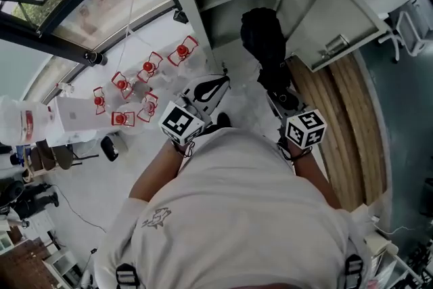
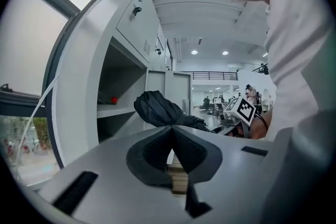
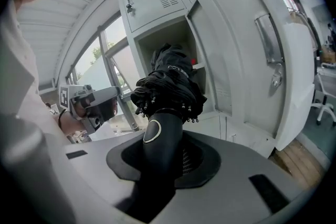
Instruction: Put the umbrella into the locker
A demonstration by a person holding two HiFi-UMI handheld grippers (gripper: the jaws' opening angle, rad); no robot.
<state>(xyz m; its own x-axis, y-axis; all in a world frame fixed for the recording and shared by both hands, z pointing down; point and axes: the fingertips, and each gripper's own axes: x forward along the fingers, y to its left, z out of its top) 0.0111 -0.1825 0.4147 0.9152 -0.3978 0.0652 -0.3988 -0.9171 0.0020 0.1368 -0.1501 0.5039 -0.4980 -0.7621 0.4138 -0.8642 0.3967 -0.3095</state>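
In the right tongs (image 3: 163, 159), umbrella (image 3: 169, 86).

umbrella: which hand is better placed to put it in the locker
Right. The right gripper holds the umbrella by its handle, aimed at the open locker; the left gripper is shut, empty.

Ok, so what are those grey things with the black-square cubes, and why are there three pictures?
A person holds two squeeze tools, called grippers, one in each hand. The cubes are part of them. One picture comes from a camera on the person's head, looking down; the other two come from cameras riding on each gripper. The right gripper is clamped on the handle of a folded black umbrella, pointed at the open locker. The left gripper is closed and holds nothing.
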